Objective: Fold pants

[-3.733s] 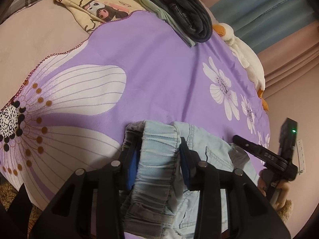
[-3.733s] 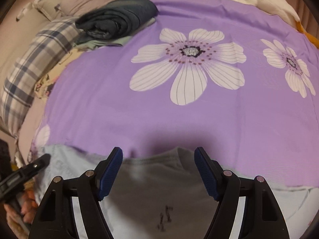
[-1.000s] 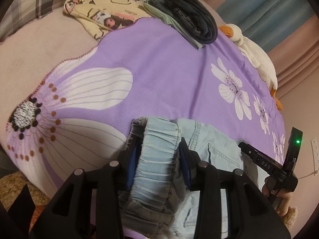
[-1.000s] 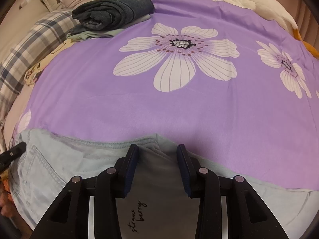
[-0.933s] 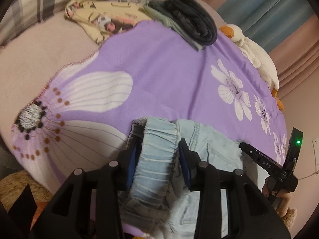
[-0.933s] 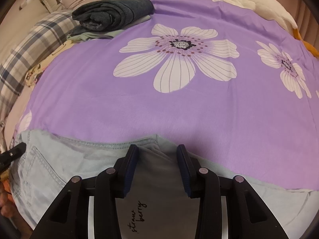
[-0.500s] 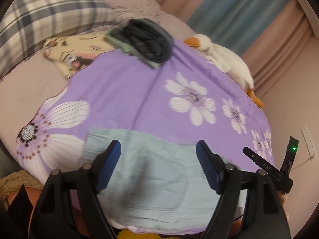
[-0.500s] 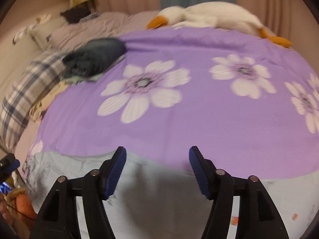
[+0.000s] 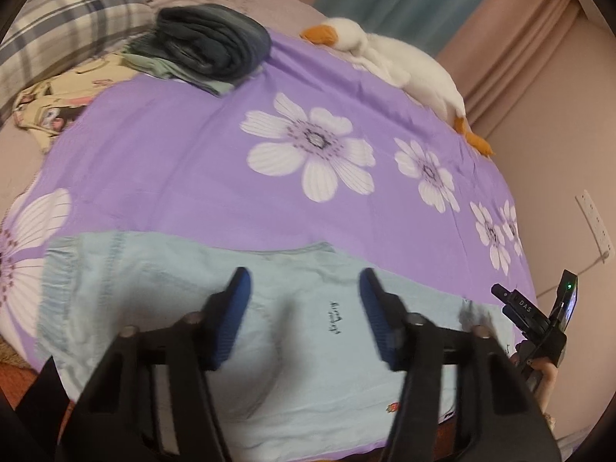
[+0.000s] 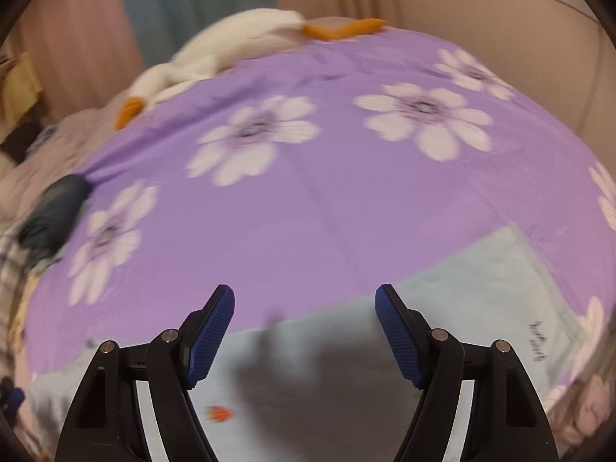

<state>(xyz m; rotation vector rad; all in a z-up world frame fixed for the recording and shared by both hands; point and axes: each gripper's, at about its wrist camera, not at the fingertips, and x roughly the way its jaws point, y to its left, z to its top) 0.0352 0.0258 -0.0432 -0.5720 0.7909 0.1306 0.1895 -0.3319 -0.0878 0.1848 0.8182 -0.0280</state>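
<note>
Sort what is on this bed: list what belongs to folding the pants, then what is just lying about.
For the job:
- light blue denim pants, flat on the purple flowered bedspread
- left gripper, closing, nothing between its pads
- right gripper, opening, empty

Lying about:
- white plush goose
- folded dark grey garment
- plaid pillow
- yellow cartoon-print cloth

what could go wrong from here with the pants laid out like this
The light blue pants lie along the near edge of the purple flowered cover, so a tug towards that edge could drag them off the bed. The left hand-held gripper is closing with nothing between its pads, so it may shut on air or pinch only the top layer. The right hand-held gripper is opening above the cloth, and the right wrist view is blurred, so its aim at a hem may be off.
</note>
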